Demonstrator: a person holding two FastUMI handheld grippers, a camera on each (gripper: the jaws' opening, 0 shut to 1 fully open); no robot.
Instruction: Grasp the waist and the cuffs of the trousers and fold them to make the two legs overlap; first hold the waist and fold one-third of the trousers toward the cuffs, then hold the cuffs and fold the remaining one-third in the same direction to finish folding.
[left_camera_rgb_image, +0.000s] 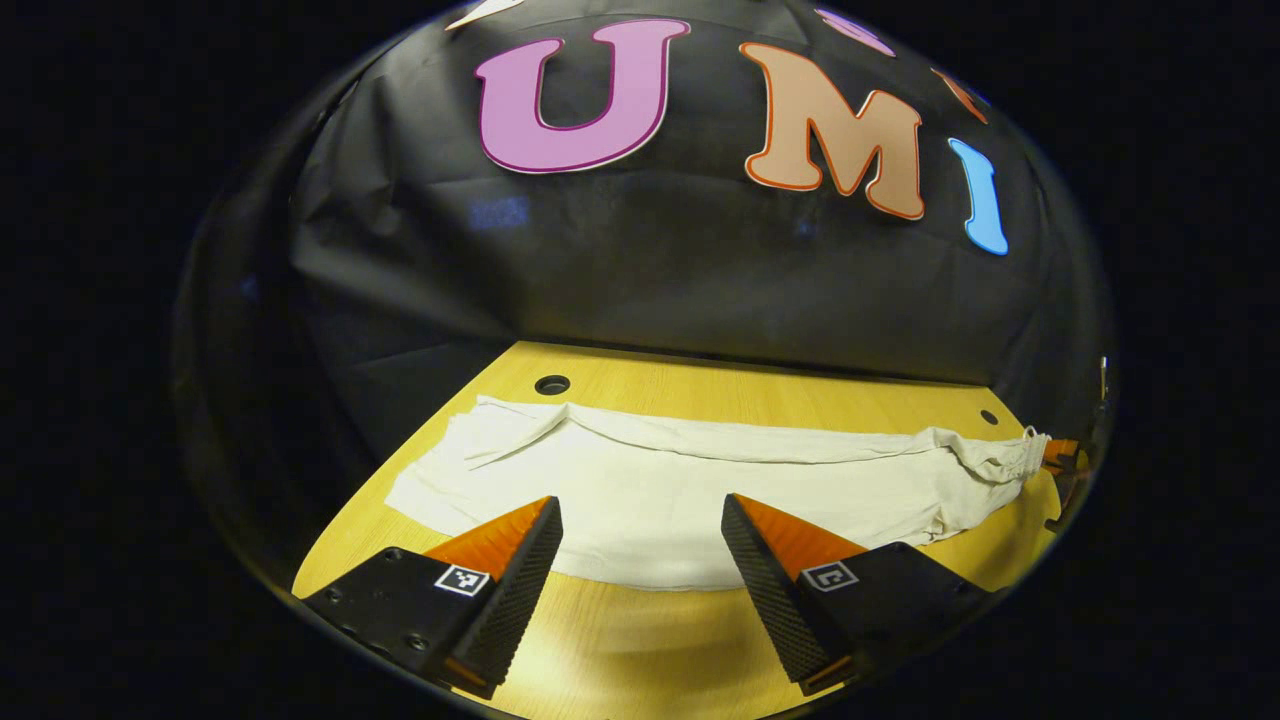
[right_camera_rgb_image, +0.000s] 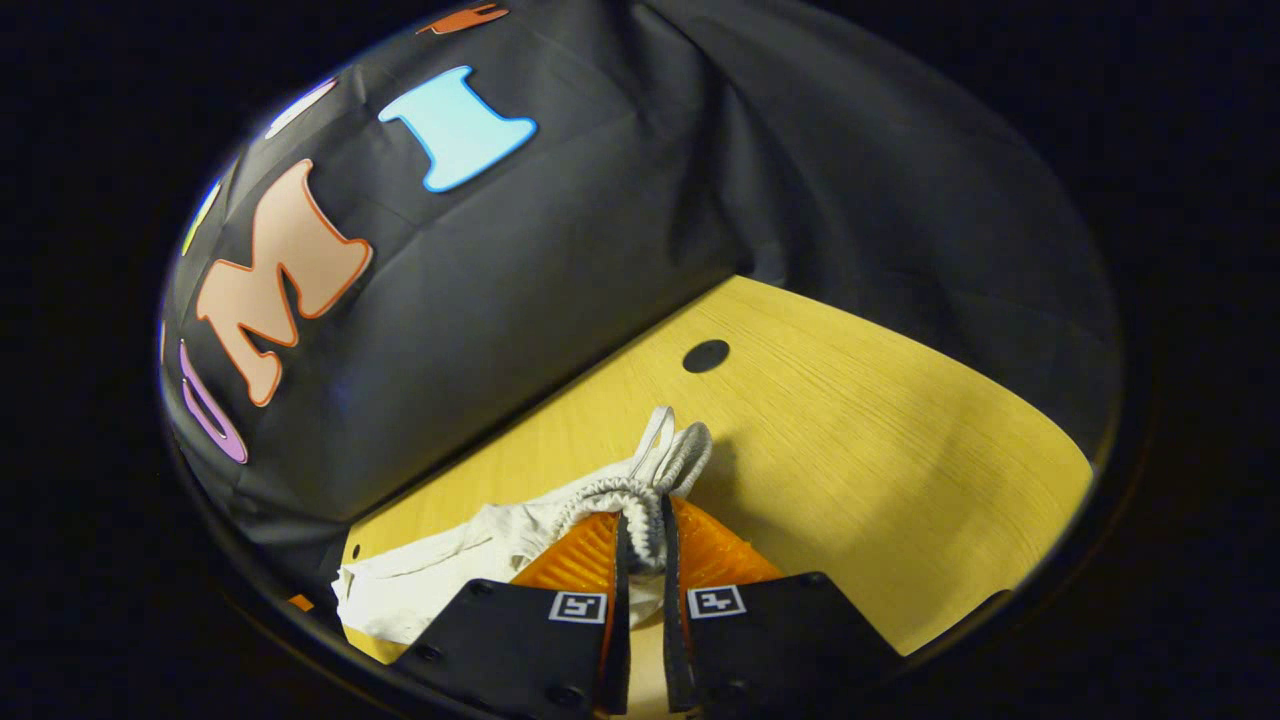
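Trousers (left_camera_rgb_image: 700, 490) laid flat on the tabletop (left_camera_rgb_image: 760, 395)

The waistband (right_camera_rgb_image: 640, 495) is clamped by the right gripper (right_camera_rgb_image: 640, 545); the left gripper (left_camera_rgb_image: 640, 525) is held wide above the legs, whose near edge is partly hidden.

No legible text — only coded square markers (left_camera_rgb_image: 462, 580) on the fingers (left_camera_rgb_image: 520, 580).

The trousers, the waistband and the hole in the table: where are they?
trousers (left_camera_rgb_image: 640, 500): left gripper view, flat middle of the cloth.
waistband (right_camera_rgb_image: 640, 500): right gripper view, gathered elastic edge.
hole (right_camera_rgb_image: 706, 356): right gripper view, its dark centre.
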